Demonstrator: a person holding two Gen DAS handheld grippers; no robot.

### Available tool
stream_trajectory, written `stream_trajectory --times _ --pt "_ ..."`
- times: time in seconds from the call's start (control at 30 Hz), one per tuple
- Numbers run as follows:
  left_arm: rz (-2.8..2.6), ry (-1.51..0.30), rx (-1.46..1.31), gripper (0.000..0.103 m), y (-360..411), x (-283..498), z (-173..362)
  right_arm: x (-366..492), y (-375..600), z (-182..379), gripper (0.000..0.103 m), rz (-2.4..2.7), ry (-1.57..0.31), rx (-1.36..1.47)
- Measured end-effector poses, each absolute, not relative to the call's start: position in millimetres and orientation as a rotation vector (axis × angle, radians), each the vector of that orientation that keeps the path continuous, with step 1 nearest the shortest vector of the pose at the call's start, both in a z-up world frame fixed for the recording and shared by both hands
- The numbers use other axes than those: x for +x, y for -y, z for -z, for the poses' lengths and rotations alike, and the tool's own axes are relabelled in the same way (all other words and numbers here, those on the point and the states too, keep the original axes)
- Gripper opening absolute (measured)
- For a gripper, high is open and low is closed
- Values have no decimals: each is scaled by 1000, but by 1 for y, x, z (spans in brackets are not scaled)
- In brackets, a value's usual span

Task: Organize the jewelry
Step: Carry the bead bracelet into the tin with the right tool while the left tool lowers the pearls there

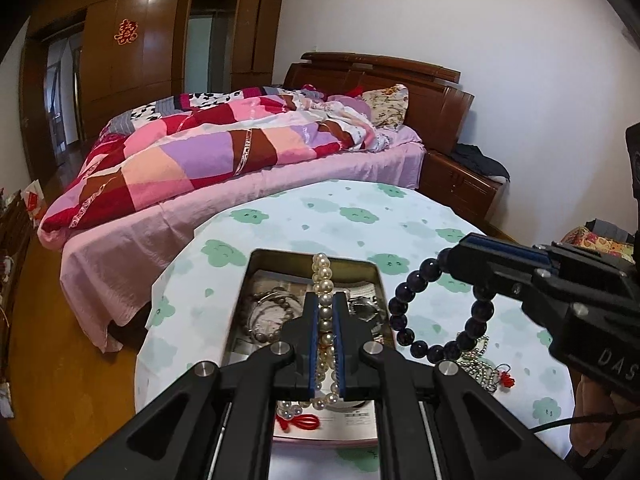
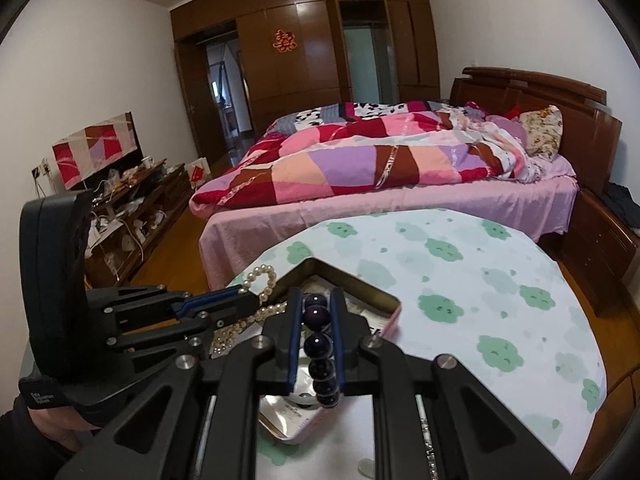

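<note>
My left gripper is shut on a pearl necklace and holds it above an open metal tin on the table. The tin holds a bracelet, a watch and a red knot. My right gripper is shut on a dark purple bead bracelet, which hangs just right of the tin in the left wrist view. The right gripper also shows in the left wrist view, and the left gripper in the right wrist view. The pearl necklace loops past the left gripper's fingers.
A silver chain with a red charm lies on the cloud-patterned tablecloth right of the tin. The table edge drops off to the right. A bed stands behind, a cluttered low cabinet to the left.
</note>
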State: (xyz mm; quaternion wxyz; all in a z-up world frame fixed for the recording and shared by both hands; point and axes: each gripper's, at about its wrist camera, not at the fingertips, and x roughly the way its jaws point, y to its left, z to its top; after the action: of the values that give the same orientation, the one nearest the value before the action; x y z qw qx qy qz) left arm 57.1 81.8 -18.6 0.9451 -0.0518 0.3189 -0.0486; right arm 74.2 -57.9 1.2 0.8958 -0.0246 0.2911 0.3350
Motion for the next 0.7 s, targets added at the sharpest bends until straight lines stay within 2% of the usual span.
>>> stream_trajectory --times 0.7 --pt "49 -714 -156 6 -109 69 50 79 16 18 16 -735 -651 -102"
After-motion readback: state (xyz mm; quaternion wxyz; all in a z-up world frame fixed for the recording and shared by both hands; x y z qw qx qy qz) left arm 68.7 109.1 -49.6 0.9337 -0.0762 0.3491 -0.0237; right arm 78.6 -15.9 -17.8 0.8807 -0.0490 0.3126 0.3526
